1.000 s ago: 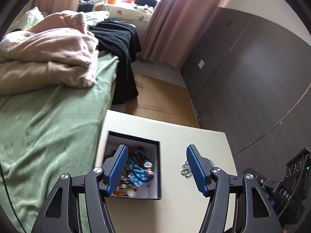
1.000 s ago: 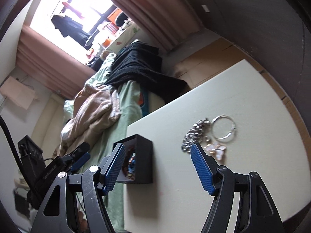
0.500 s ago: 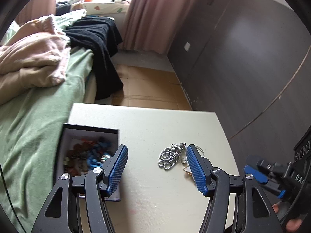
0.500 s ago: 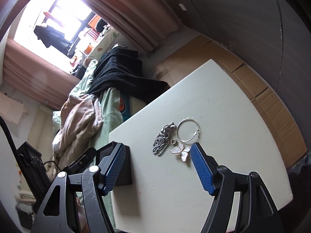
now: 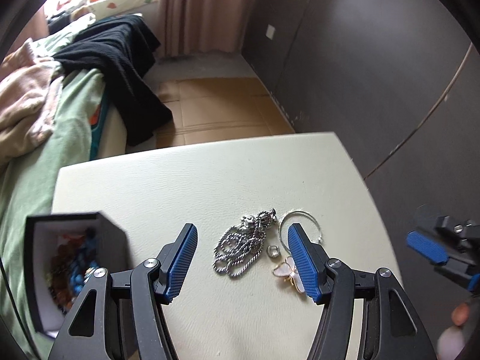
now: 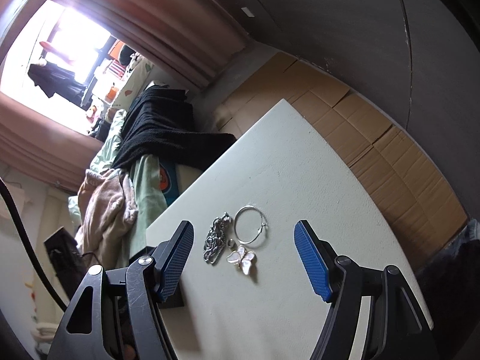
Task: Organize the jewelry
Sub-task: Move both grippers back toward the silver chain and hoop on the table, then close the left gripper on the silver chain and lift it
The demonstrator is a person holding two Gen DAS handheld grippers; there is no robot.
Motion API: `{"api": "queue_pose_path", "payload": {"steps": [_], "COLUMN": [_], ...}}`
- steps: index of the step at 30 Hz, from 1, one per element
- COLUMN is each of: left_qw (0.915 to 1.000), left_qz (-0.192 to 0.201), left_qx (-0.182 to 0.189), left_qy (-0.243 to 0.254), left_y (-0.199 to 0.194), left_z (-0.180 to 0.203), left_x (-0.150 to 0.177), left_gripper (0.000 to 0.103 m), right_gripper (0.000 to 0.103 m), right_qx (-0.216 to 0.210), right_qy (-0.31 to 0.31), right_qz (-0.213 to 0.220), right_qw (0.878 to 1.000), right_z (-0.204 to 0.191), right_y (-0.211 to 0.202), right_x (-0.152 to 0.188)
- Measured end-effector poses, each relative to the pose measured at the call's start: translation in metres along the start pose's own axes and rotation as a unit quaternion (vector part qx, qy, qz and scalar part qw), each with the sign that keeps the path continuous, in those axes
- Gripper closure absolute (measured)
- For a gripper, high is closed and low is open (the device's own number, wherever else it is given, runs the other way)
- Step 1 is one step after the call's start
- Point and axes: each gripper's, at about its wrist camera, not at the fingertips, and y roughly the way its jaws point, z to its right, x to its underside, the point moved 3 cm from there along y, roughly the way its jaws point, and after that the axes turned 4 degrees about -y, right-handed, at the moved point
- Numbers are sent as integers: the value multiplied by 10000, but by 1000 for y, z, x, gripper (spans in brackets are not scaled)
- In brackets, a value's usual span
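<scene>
Jewelry lies in a small loose cluster on the cream, leather-grained table [image 5: 210, 180], toward its near right part, well apart from every edge. Nearest is a butterfly brooch [image 5: 286, 271] with pearly white wings and gold trim; in the left wrist view the left gripper's right pad covers half of it, while the right wrist view shows it whole [image 6: 241, 258]. Just beyond it sits a tiny silver ring [image 5: 273, 251], and beside that a heap of twisted silver chain [image 5: 240, 246] with a knobbly pendant at its far end. A thin silver hoop [image 5: 300, 225] lies at the right of the chain, round and open in the middle.

The left gripper [image 5: 242, 259] hangs over the cluster with its ribbed blue pads spread wide and nothing between them. The right gripper [image 6: 243, 260] is likewise spread and empty; seen from the left wrist it is a blur at the right edge of the table.

Only the left wrist view looks into the black box [image 5: 75, 258] at the near left corner of the table: white lining, filled with blue and brownish beads. From the right wrist just a dark corner of it shows behind the left pad.

Beyond the table lie a green-sheeted bed [image 5: 36, 162], a fuzzy pink blanket [image 5: 21, 105], a black knit garment [image 5: 120, 60], and flattened cardboard [image 6: 375, 138] on the floor.
</scene>
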Motion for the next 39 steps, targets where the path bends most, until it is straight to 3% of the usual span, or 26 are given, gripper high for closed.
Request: {"api": "queue_pose_path", "payload": {"steps": [13,16,18,19,20,21,25,27,39], "left_qw": [9967,9956,9961,9961,9960,9960,9981,9989,9992], "left_qz": [-299,-152,-98,-60,-47,-59,-148,-159,272], "left_qx": [-626,-691,-653,-642,-633,-634,-386,-315,153], "left_qy": [416,607,585,602,622,621,454,295,-245], "left_y": [57,57,56,54,52,51,47,42,-13], "left_z": [15,17,14,12,10,10,0,-7,-31], "left_x": [6,11,13,13,14,14,12,12,2], "left_gripper": [39,41,48,60,78,87,88,99,99], "right_gripper": [33,33,33,33,33,33,33,33,33], "right_qx": [195,226,234,238,244,249,268,292,433], "right_qy": [390,365,349,336,316,295,191,105,-267], "right_qz": [-6,-44,-53,-57,-70,-94,-222,-290,-890], "right_qw": [9991,9991,9991,9991,9992,9992,9992,9991,9947], "right_z": [24,25,23,23,22,21,15,10,-6], "right_y": [8,8,8,8,8,10,19,23,65], "right_x": [-8,-7,-7,-6,-6,-6,-3,1,23]}}
